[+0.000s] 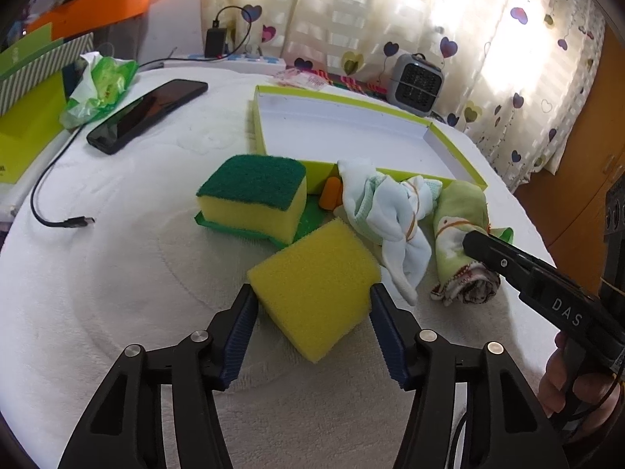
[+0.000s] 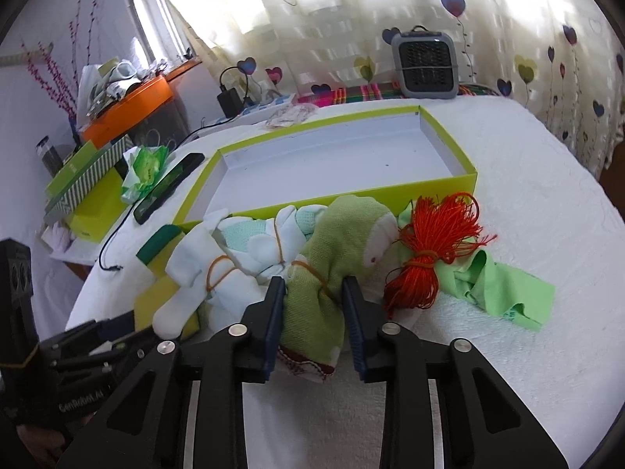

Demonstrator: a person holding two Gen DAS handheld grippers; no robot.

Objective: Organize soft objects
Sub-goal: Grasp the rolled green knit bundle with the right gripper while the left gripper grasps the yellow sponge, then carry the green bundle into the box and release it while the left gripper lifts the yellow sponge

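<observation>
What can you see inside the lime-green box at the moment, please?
The lime-green box shows only its bare white floor; nothing lies in it. The strip just behind its near wall is hidden by the white cloth bundle and the green rolled cloth.

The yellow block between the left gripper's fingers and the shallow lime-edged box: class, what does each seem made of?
Yellow block: probably synthetic foam sponge; its matt surface is finely pitted with pores.
Shallow lime-edged box: apparently coated cardboard; thin straight walls, sharp folded corners, smooth white inside.
</observation>
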